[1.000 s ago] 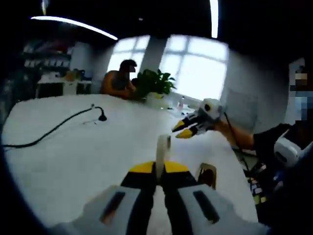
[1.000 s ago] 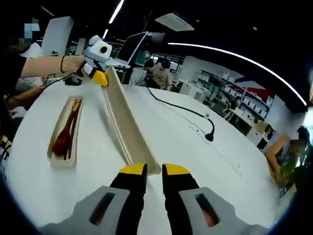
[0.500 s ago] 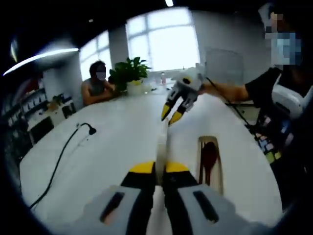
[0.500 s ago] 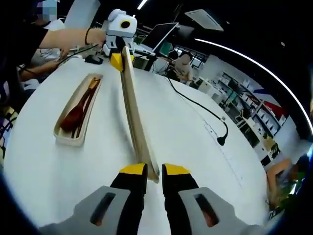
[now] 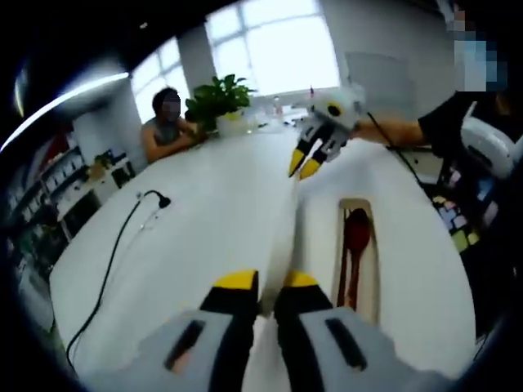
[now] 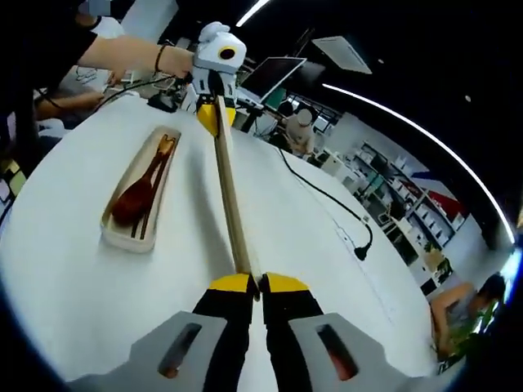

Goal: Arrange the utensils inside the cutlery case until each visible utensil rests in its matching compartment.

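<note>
White and broad, the table (image 6: 98,310) carries the work in an open office with windows, a potted plant (image 5: 216,102) and a seated person (image 5: 167,122) at its far edge; a black cable (image 5: 114,253) lies across the surface.

Right gripper (image 6: 250,283): in the right gripper view its yellow-tipped jaws stand almost together, clamped on the near end of the long cream lid (image 6: 230,204); the lid runs edge-on away from the jaws toward the left gripper (image 6: 214,114), which meets its far end with jaws nearly closed on it.

Left gripper (image 5: 268,280): in the left gripper view its jaws stand a narrow gap apart, with the end of the lid (image 5: 286,237) between them; whether the pads press the lid here cannot be told; the right gripper (image 5: 306,163) appears at the far end with its yellow tips close together at the lid.

Cutlery case (image 6: 118,233): a long, shallow cream tray lying flat on the table just beside the lid, apart from both grippers; it holds a dark red-brown spoon (image 6: 137,196) and chopsticks (image 6: 155,200) lying lengthwise side by side; in the left gripper view the case (image 5: 372,269) lies to the right of the lid with the spoon (image 5: 356,233) inside; any compartment dividers cannot be told.
</note>
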Tool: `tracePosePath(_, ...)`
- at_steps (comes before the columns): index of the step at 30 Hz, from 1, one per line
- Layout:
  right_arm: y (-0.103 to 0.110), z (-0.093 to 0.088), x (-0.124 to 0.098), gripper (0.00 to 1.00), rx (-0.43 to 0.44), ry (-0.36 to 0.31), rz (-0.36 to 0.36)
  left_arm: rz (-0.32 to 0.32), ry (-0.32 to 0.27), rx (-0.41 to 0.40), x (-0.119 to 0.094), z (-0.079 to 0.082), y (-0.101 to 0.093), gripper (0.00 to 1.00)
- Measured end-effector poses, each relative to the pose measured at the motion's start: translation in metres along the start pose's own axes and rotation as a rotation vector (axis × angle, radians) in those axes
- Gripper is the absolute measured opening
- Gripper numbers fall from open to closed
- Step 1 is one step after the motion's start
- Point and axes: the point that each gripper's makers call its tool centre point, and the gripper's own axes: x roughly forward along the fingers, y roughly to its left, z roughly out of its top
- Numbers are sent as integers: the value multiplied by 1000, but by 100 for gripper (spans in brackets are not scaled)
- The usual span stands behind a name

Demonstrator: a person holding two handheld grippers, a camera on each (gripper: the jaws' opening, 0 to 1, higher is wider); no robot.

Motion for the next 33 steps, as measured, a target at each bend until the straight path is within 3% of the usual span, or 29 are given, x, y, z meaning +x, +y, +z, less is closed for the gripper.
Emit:
tracePosePath(5, 2, 14, -5, 2, -92, -3, -71, -30, 110, -9, -7, -13, -9, 10)
tracePosePath(10, 4, 30, -13, 2, -148, -27, -155, -44, 123, -99, -17, -15, -9, 19)
tracePosePath(13, 10, 48, -20, 2, -179, -79, -189, -85, 137, -139, -18, -17, -18, 31)
tracePosePath(19, 18, 77, -35, 2, -335, -110, -280, -158, 172, -134, -19, -15, -36, 43)
tracePosePath(23, 24, 82, -42, 2, -354, -116, -310, -157, 209, -132, -26, -16, -37, 56)
tracePosePath(28, 30, 79, -49, 2, -390, -104, -369, -171, 236, -125, -40, -13, -40, 60)
tracePosePath(33, 40, 74, -53, 2, -430, -81, -423, -197, 292, -105, -52, -22, -49, 63)
